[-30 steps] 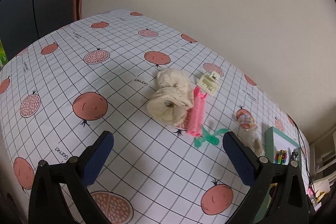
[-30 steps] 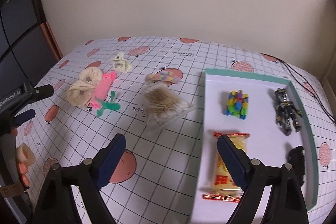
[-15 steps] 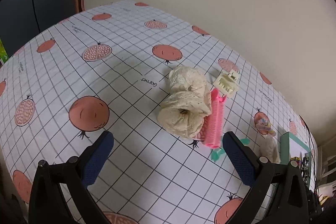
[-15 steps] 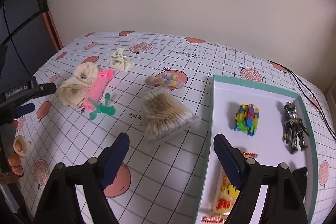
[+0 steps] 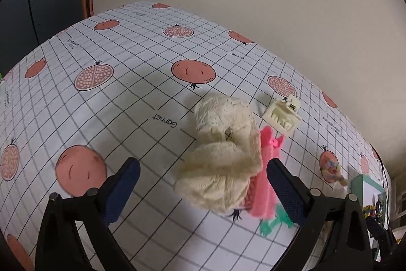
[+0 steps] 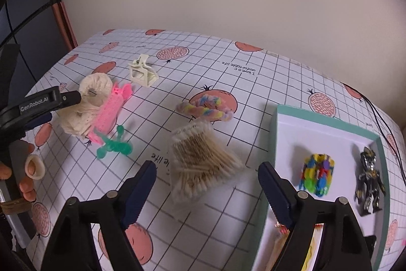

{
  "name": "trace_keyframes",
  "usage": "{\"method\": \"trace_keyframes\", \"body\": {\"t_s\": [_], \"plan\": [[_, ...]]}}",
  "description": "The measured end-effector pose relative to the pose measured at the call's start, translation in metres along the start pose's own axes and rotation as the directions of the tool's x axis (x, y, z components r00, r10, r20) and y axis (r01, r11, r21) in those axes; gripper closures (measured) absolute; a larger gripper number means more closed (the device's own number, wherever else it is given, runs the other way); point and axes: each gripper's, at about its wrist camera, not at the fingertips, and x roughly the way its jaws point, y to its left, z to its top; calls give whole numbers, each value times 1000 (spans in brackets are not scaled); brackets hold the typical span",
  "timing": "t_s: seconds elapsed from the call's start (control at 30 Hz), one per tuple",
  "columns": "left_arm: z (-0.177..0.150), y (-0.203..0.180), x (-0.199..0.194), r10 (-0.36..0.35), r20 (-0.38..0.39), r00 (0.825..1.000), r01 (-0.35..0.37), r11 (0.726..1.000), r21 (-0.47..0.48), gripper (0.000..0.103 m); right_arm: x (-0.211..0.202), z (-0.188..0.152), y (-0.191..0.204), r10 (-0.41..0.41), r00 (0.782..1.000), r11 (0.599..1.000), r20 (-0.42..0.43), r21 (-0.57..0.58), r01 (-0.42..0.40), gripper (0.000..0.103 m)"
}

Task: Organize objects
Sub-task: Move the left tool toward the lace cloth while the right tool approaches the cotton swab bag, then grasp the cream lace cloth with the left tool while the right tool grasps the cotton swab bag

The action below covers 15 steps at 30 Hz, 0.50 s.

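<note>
Cream lace scrunchie (image 5: 223, 154) framed btwn spread jaws of left gripper (image 5: 203, 184), nothing gripped yet.
Lies mid-tablecloth (image 5: 127, 98) w/ pink roller (image 5: 264, 184) touching its side, prob. next pick for teal tray (image 6: 275, 133) at right edge. Right gripper (image 6: 205, 184) also wide open, empty, over cotton-swab pack (image 6: 203, 159) just beside tray, likely lined up for its own grab.

Probably a home: a pomegranate-print tablecloth (image 5: 127, 98) against a plain wall, strewn with hair accessories (image 5: 281, 116) and toys (image 6: 369, 179).
</note>
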Motion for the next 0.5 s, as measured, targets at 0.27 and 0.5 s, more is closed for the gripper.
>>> {"method": "trace_keyframes", "body": {"t_s": [0.27, 0.5], "plan": [[10, 1, 20, -1, 3, 1000, 1, 1000, 7, 3, 30, 6, 7, -11, 999, 1000, -42, -21, 11, 18], [10, -2, 31, -2, -8, 1000, 3, 1000, 18, 10, 49, 7, 8, -29, 997, 999, -69, -14, 29, 18]]}}
